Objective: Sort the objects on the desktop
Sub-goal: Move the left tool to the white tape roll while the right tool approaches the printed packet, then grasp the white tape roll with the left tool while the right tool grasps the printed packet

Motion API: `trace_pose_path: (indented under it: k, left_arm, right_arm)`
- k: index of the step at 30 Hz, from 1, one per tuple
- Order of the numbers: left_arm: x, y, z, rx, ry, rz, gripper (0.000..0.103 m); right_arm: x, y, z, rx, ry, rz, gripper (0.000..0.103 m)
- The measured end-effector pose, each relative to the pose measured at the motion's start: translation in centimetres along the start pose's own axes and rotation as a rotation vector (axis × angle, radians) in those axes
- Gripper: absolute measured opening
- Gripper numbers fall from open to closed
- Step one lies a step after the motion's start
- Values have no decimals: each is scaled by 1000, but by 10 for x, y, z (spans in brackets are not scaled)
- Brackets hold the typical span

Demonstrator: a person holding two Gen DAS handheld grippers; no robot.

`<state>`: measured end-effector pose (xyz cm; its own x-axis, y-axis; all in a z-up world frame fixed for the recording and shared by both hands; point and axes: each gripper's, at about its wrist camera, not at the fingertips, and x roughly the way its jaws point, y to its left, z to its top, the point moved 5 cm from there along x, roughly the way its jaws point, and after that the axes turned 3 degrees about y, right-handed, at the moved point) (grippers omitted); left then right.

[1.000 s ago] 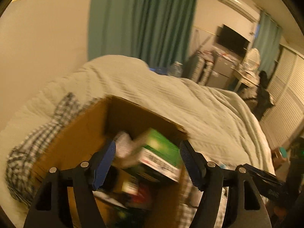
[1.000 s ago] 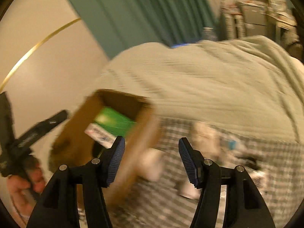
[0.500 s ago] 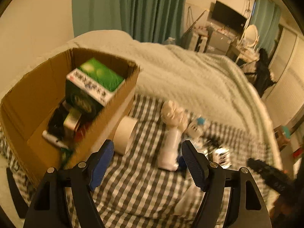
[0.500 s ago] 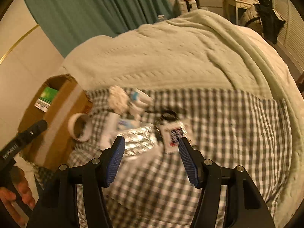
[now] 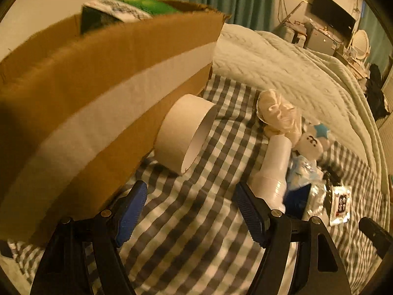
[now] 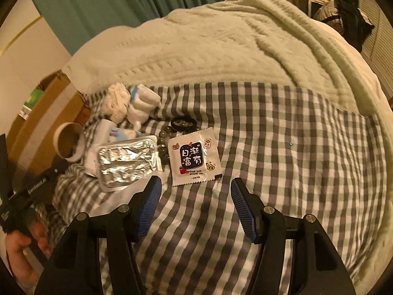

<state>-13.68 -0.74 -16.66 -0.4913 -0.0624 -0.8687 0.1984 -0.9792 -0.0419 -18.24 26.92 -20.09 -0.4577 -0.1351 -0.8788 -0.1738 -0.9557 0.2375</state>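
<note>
A cardboard box (image 5: 103, 93) stands at the left on the checked cloth (image 5: 186, 223), with a green carton (image 5: 127, 7) sticking out of its top. A white tape roll (image 5: 184, 132) lies against the box. Beyond it lie stacked white cups (image 5: 272, 169), a crumpled white cloth (image 5: 280, 115) and a small plush toy (image 5: 310, 145). My left gripper (image 5: 190, 211) is open and empty, low over the cloth in front of the roll. My right gripper (image 6: 195, 209) is open and empty, just short of a printed sachet (image 6: 194, 157) and a foil pack (image 6: 127, 162).
A dark bead bracelet (image 6: 184, 124) lies behind the sachet. The tape roll (image 6: 70, 145) and the box (image 6: 41, 113) sit at the left of the right wrist view. A pale quilt (image 6: 221, 44) covers the bed beyond the checked cloth.
My left gripper has come out of the box and dropped low beside it, facing the tape roll. My right gripper has swung right and down toward the sachet. Both stay open.
</note>
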Motion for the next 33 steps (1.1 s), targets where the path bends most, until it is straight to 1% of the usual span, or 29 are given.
trace_pose_path:
  k: [4,7,8,12,14,16,20,22,25,27,29,31,33]
  left_arm:
    - [13,-3,5,-24,1,-17,77]
    - [25,-4,9,-40,6,-14,77]
    - [30,-3,10,-44,14,-19,77]
    - [50,-3,16,-61,48,4,77]
    - [59,-4,20,-49,56,30,77]
    - [61,-6,21,-42,43,28,77]
    - [62,-8,23,-39,32,15,76]
    - [62,-10,24,-25,31,4,73]
    - [61,-12,23,-22,33,-8,68]
    - [59,-12,24,-8,28,-15,62]
    - [59,-15,25,4,28,-21,58]
    - [57,-15,24,8,27,-24,52]
    - [56,-14,23,16,31,-31,34]
  right_arm:
    - [19,4,8,-29,16,7,60]
    - [35,8,12,-45,37,3,68]
    - [40,9,14,-51,45,-1,68]
    - [61,12,16,-82,77,-17,68]
    - [69,12,17,-89,86,-30,68]
    - [75,12,18,-102,93,-50,68]
    - [79,14,21,-134,100,-58,49]
    - [78,11,21,-122,100,-43,47]
    - [73,5,22,-64,93,8,47]
    - [68,1,23,-25,82,39,46]
    - [64,-3,23,-5,74,52,46]
    - [59,-9,24,11,65,63,46]
    - [54,-11,24,17,53,57,40]
